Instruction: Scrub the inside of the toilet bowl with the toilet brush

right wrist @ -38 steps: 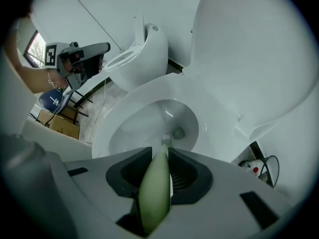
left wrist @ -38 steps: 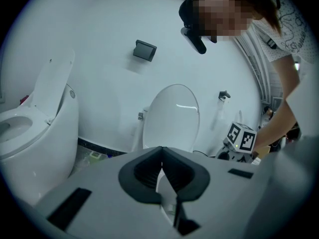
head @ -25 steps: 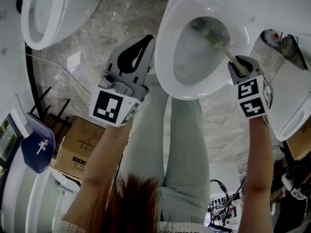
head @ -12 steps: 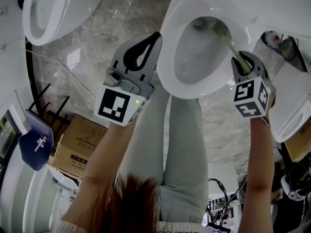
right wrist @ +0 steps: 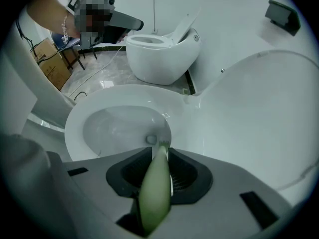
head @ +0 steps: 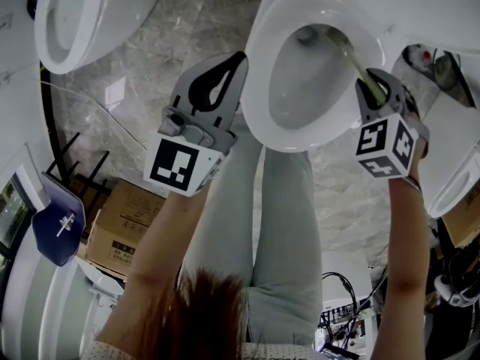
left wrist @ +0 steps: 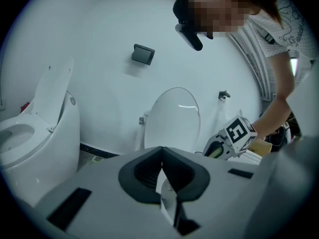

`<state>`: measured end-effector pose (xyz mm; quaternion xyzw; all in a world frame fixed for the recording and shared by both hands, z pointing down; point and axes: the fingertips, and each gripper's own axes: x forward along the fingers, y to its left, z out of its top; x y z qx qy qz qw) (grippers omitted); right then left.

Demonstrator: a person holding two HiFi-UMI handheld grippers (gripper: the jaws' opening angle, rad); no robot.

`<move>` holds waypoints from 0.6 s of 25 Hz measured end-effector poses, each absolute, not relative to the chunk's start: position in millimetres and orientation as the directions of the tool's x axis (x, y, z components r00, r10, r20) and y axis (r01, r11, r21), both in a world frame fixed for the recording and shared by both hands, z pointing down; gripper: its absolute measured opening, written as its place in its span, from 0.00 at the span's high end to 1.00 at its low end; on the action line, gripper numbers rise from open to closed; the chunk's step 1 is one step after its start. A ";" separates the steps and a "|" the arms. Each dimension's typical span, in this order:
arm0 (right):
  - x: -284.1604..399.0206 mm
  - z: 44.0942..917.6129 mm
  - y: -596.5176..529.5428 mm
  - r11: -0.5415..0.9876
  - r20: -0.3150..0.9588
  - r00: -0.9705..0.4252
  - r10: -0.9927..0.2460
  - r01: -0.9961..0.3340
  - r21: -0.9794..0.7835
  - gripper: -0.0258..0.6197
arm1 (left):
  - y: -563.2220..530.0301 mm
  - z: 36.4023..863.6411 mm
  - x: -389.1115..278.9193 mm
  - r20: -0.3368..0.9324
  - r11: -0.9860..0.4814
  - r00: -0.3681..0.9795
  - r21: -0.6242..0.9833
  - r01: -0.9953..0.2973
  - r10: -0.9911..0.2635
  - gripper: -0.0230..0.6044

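Toilet brush [head: 352, 57]: green handle clamped in right gripper [head: 373, 90]; head down inside toilet bowl [head: 257, 88], near the drain.
Left gripper [head: 222, 70]: jaws together, empty, beside the bowl's rim.

Both bare forearms are stretched forward and downward in the head view. The left gripper [head: 234, 64] is held out on the left forearm [head: 161, 238], with its marker cube turned up toward the camera. Its jaws are pressed together, and nothing is caught between them. The right gripper [head: 373, 85] is held out on the right forearm [head: 397, 253], with its cube angled so that two faces are shown. Its jaws are closed on the green handle of the toilet brush [right wrist: 155, 193]. The two grippers are set well apart
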<state>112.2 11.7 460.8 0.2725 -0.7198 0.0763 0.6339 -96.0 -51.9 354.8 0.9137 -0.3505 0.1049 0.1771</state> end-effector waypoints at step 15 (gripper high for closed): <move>111.2 474.4 56.1 0.803 0.987 -0.026 -0.161 -0.585 0.116 0.78 | -41.2 359.4 -101.7 0.322 -0.703 0.743 0.252 -0.665 -0.587 0.96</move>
